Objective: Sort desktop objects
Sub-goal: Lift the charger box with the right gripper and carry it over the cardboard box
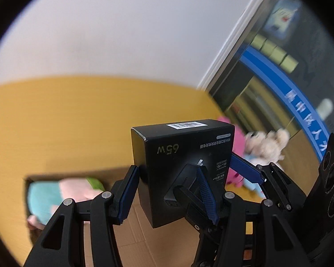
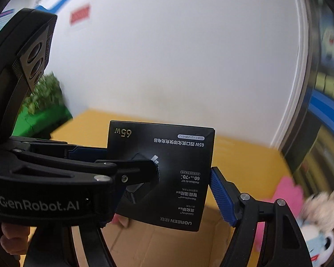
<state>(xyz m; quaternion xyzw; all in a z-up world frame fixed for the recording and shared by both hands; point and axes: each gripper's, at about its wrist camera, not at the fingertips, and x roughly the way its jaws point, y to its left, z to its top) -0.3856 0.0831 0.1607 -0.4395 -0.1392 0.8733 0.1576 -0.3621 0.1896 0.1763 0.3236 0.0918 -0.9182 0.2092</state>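
The black cardboard charger box printed "65W" (image 1: pixel 182 155) hangs in the air, upside down by its lettering, with the yellow desk (image 1: pixel 55 122) beyond it and an open brown cardboard carton (image 2: pixel 167 244) right under it. The left claw (image 1: pixel 165 173) is clamped on the black box across its thin dimension, one finger on the printed face and the other behind. The right claw (image 2: pixel 164 173) straddles the black box with a blue ribbed pad (image 2: pixel 221 197) at the box's side edge. Its other finger is hidden behind the left claw, so I cannot tell whether it grips. The main risk is the hand-over: if the left claw lets go before the right one truly pinches, the black box would likely drop or pivot on that single pad. A glossy sleeve held by narrow edges may slip or twist, and squeezing hard could dent the thin card. With both claws this tight around the black box, their fingers could also knock together. A fall would probably land in the carton beneath it, but a skewed one could strike a flap or bounce toward the cream plush toy (image 1: pixel 269 142) to the right of the black box.
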